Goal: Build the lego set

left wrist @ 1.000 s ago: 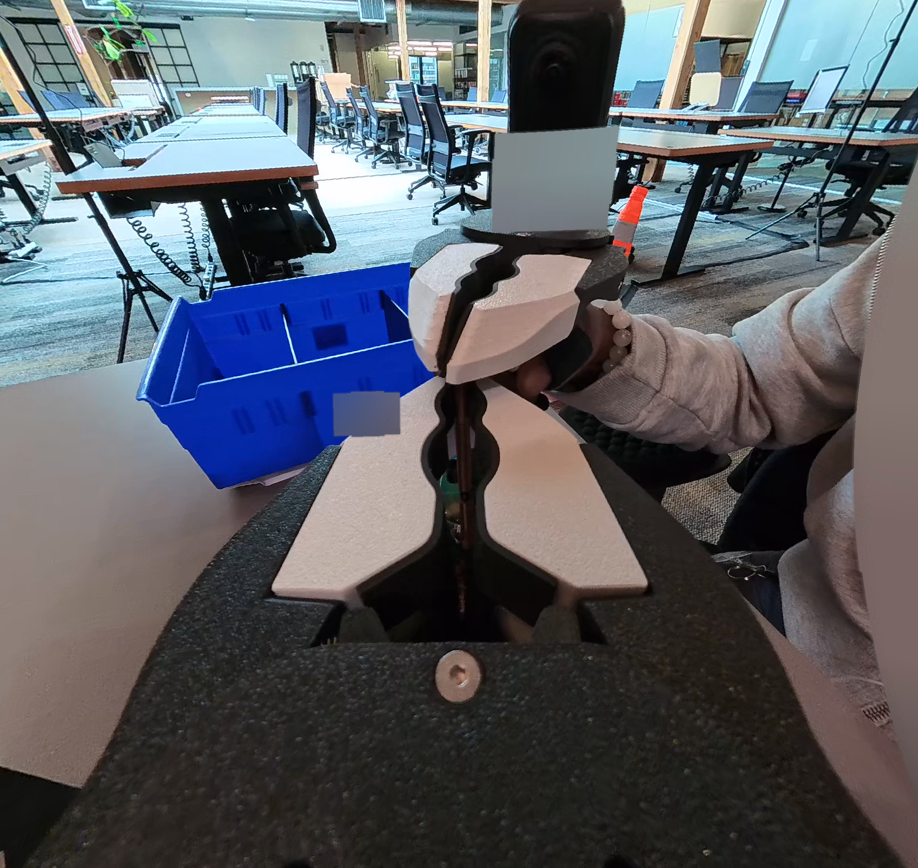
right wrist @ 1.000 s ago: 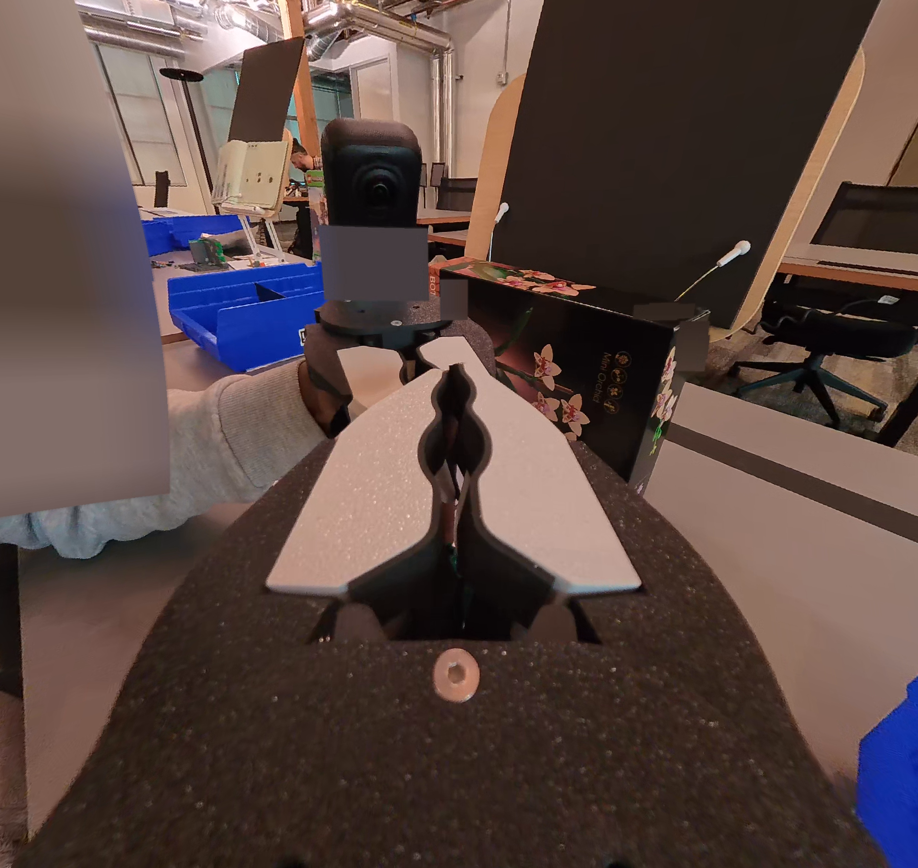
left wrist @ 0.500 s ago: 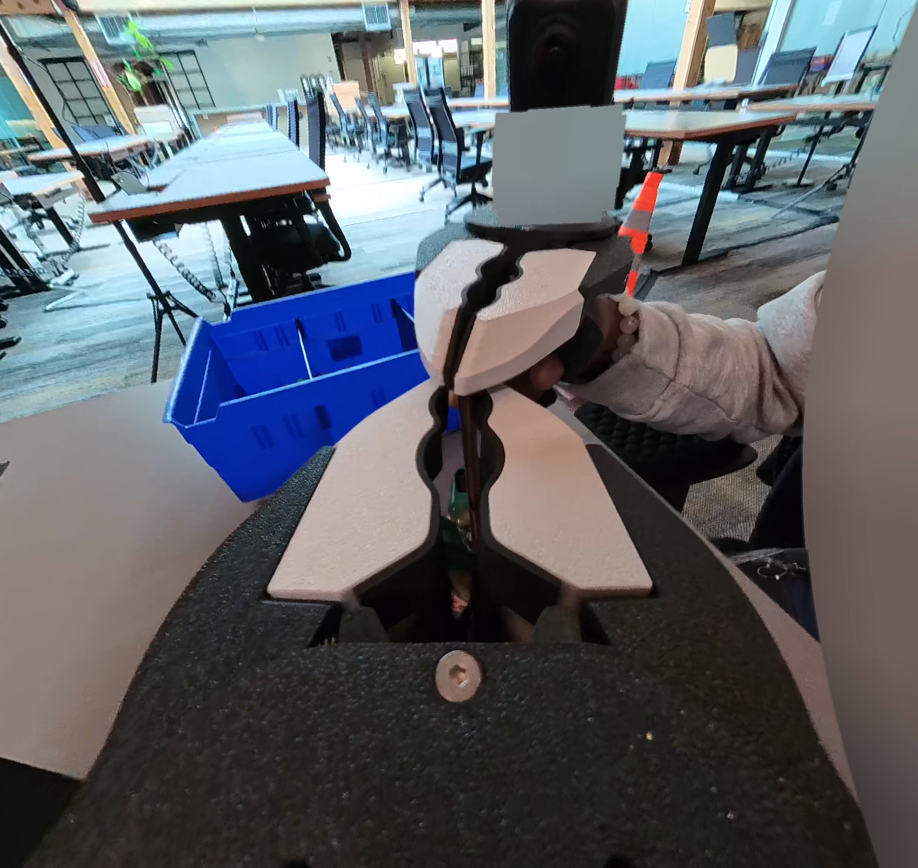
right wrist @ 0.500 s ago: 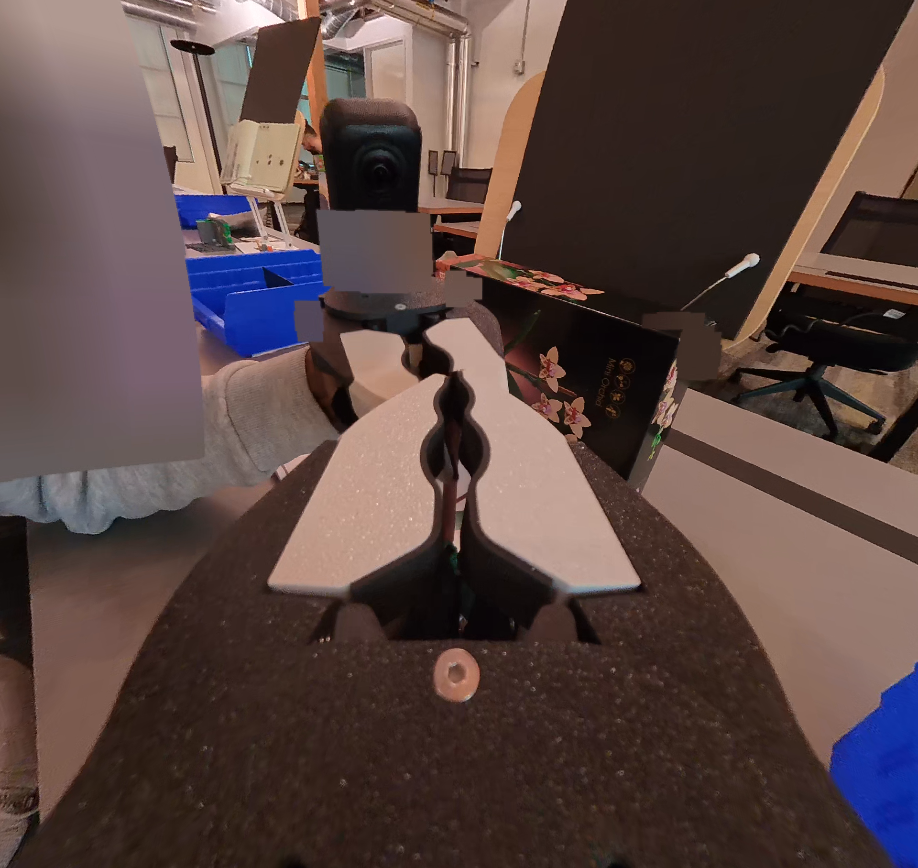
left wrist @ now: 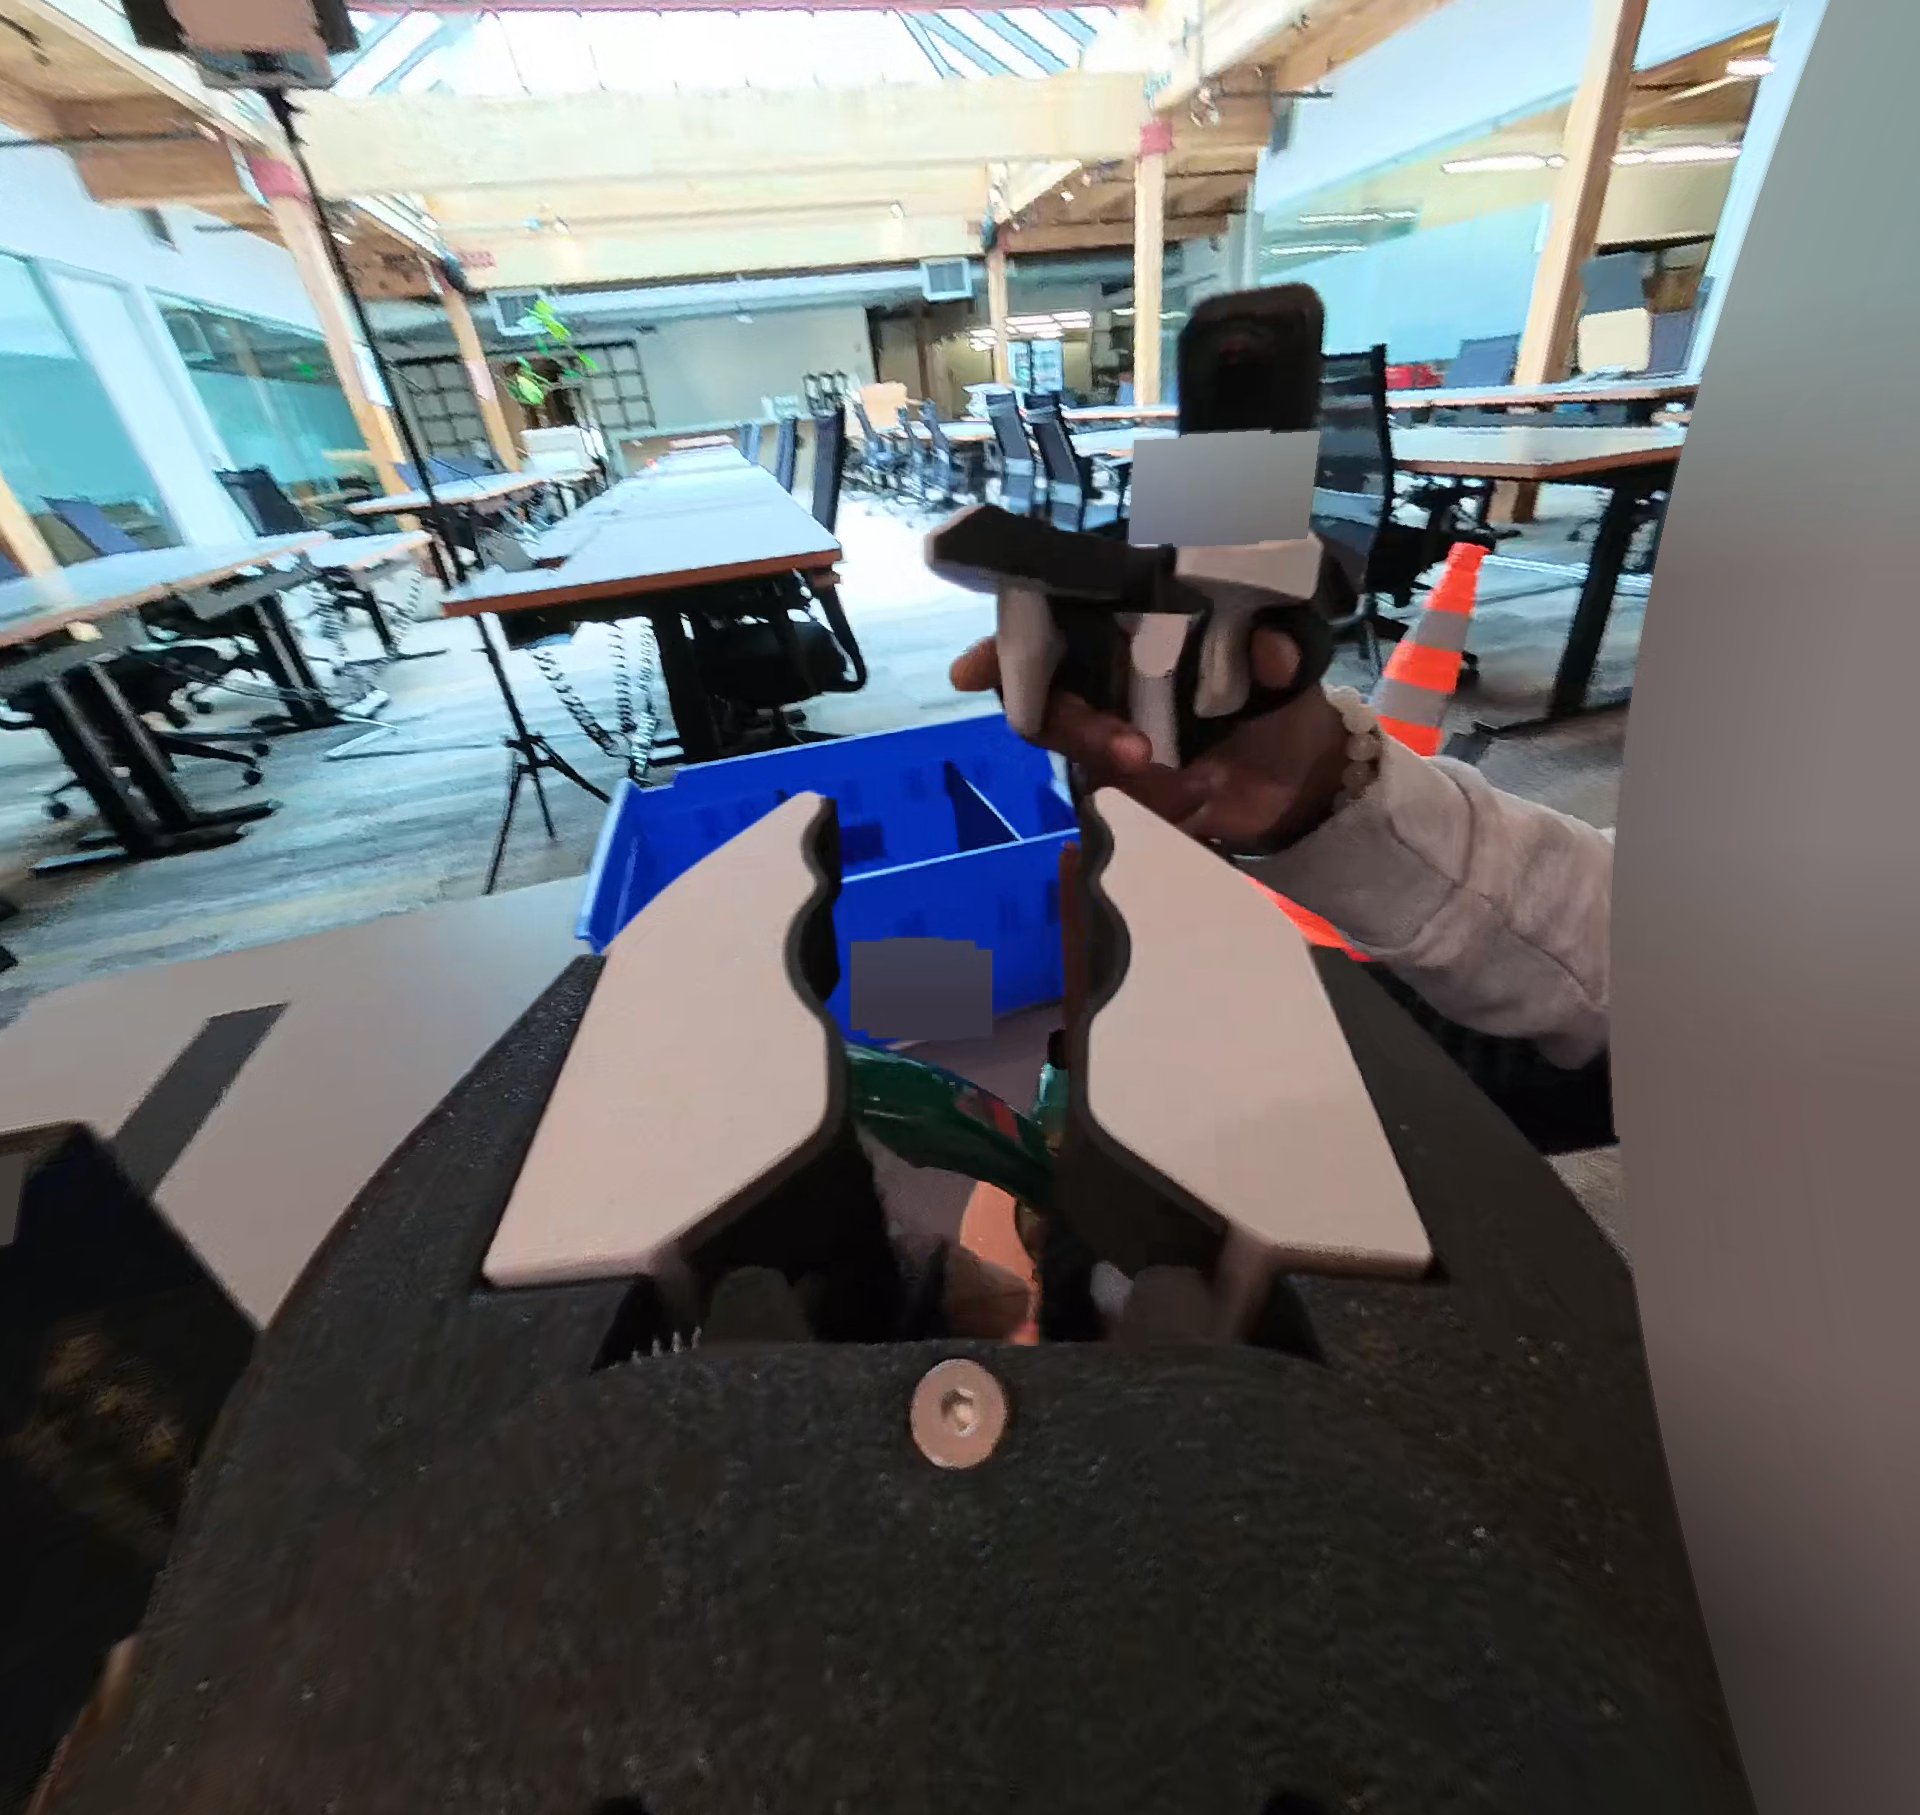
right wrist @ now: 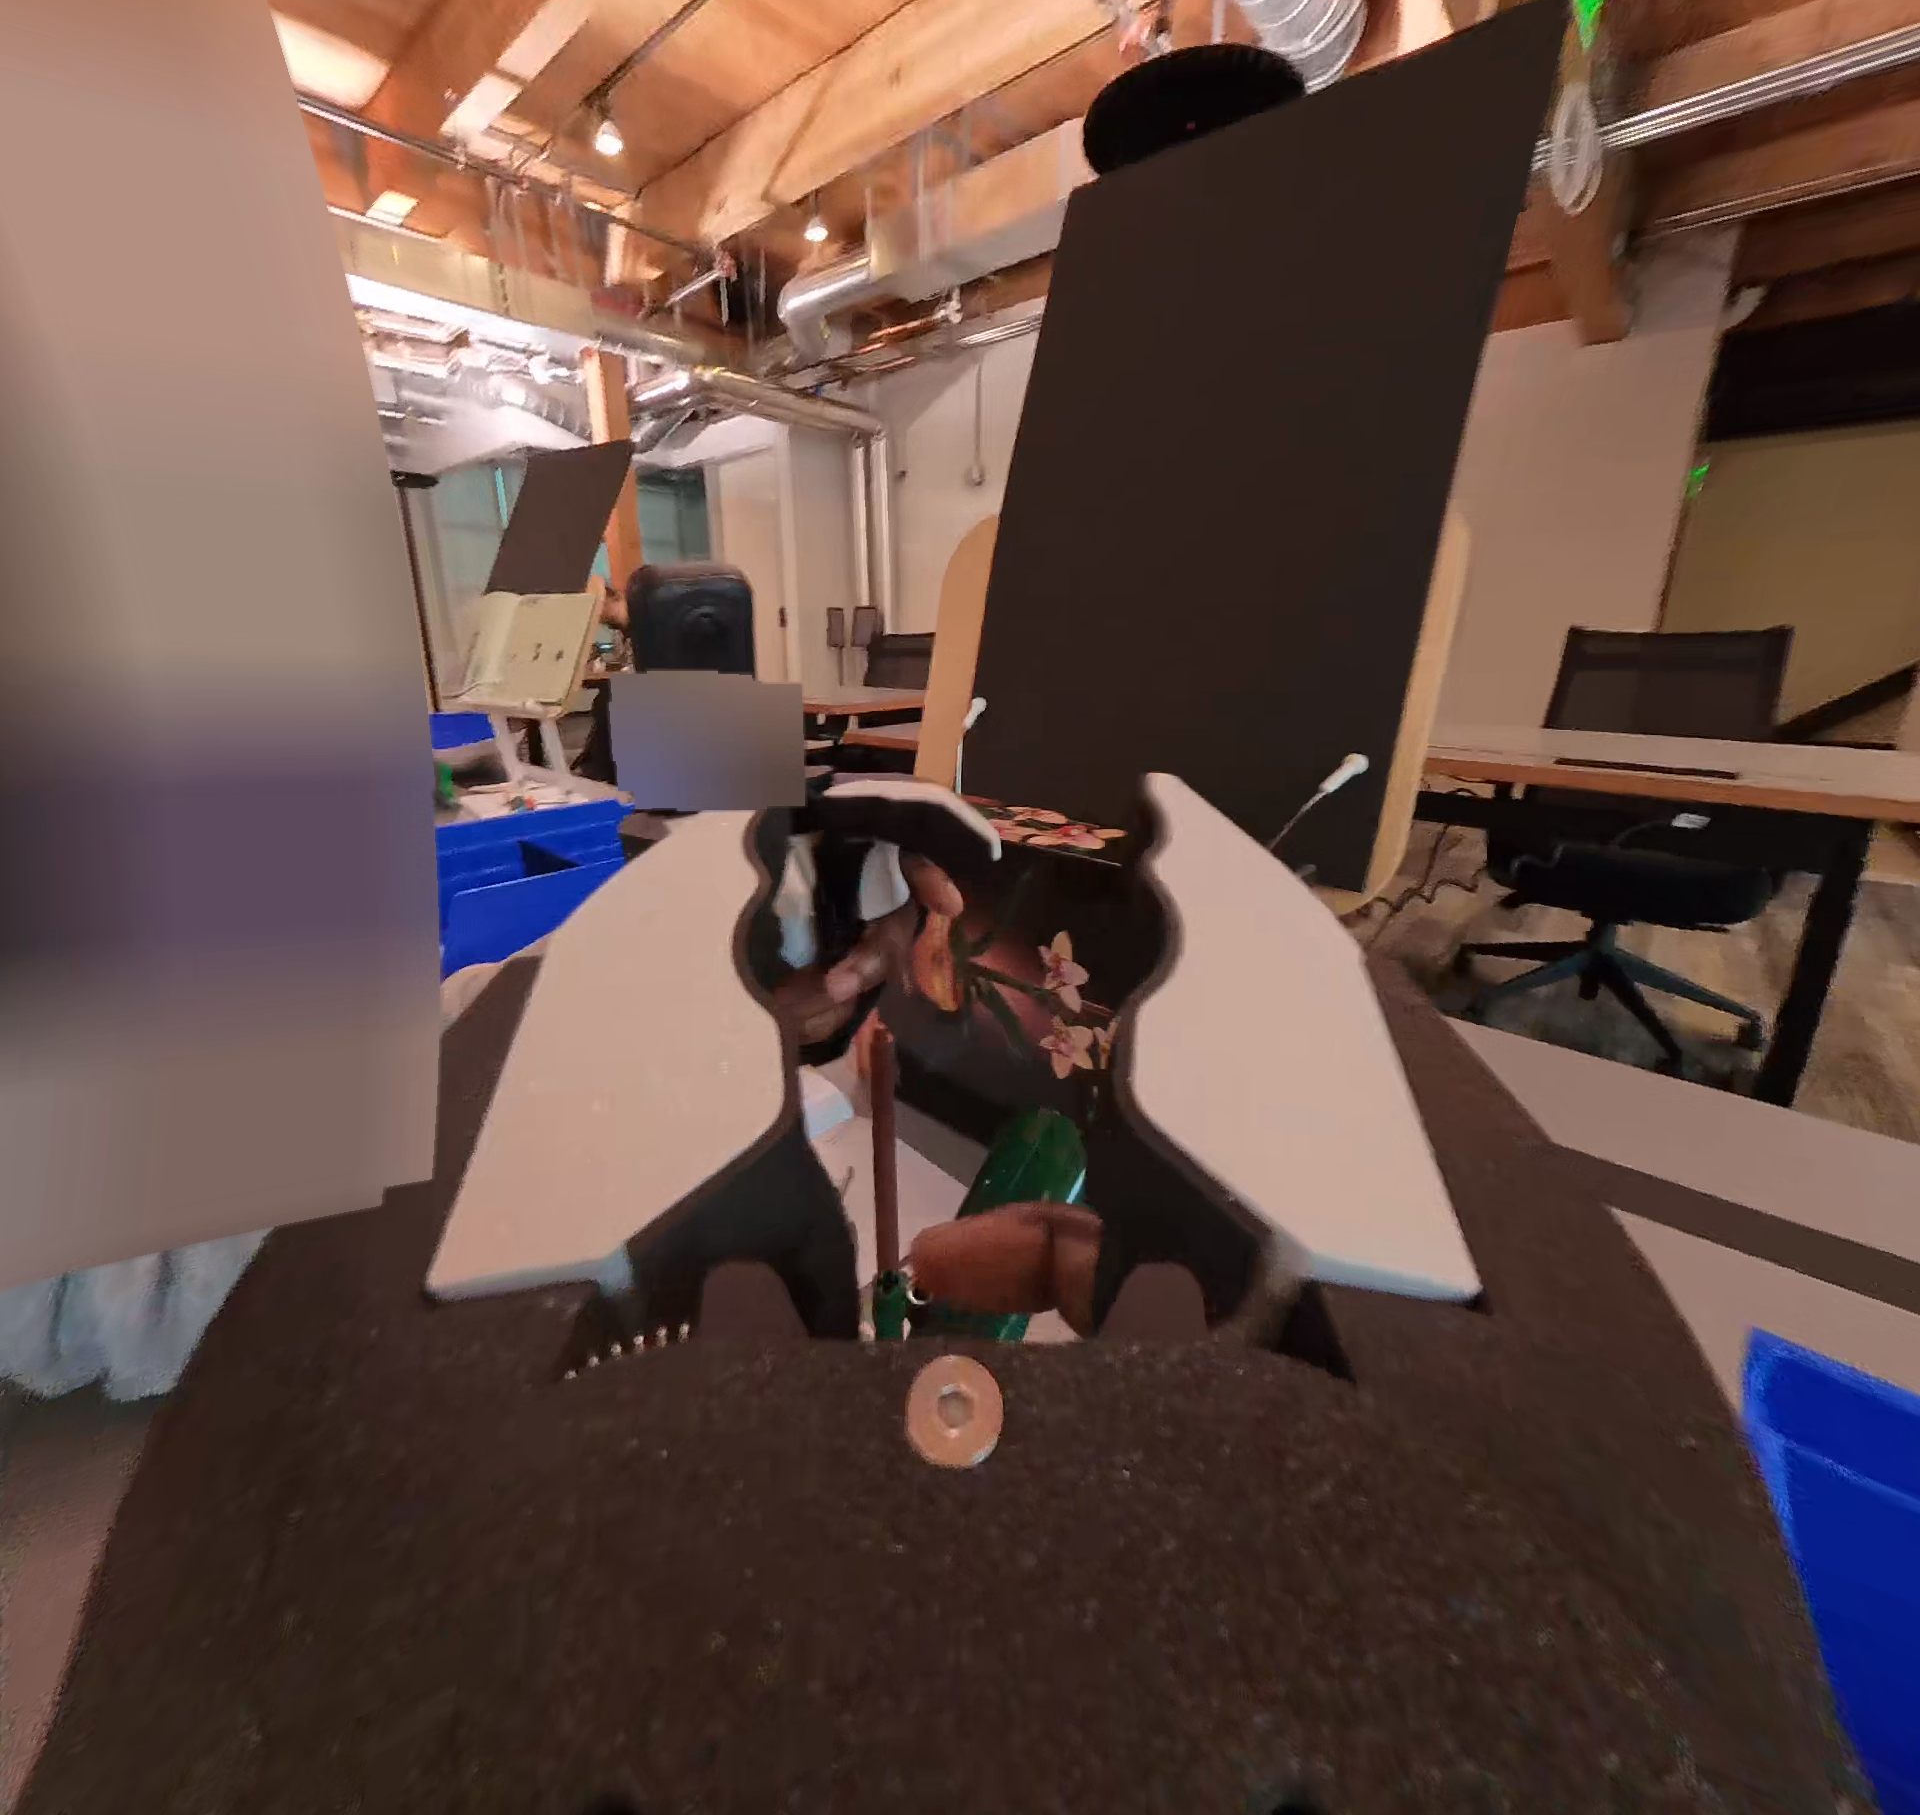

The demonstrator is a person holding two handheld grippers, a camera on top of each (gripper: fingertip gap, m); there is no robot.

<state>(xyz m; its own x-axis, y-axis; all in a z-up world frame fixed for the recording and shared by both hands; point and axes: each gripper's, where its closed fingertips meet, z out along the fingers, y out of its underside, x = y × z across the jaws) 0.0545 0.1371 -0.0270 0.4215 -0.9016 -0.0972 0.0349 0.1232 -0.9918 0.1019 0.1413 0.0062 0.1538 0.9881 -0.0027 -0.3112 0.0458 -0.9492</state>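
Both tools spread wide, left tool [left wrist: 956, 835] and right tool [right wrist: 951, 820]; blue bin [left wrist: 914, 830] on desk [left wrist: 312, 976], contents unseen.

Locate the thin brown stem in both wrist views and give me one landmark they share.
Left wrist view: the brown stem stands upright against the right finger of the open left tool.
Right wrist view: it rises left of centre inside the open right tool.
Shared landmark: the green leaf beside its base.

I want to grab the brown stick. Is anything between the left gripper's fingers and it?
No. The left gripper is open, and the brown stick stands right beside one finger with nothing between. A green leaf sits lower down, below the fingertips.
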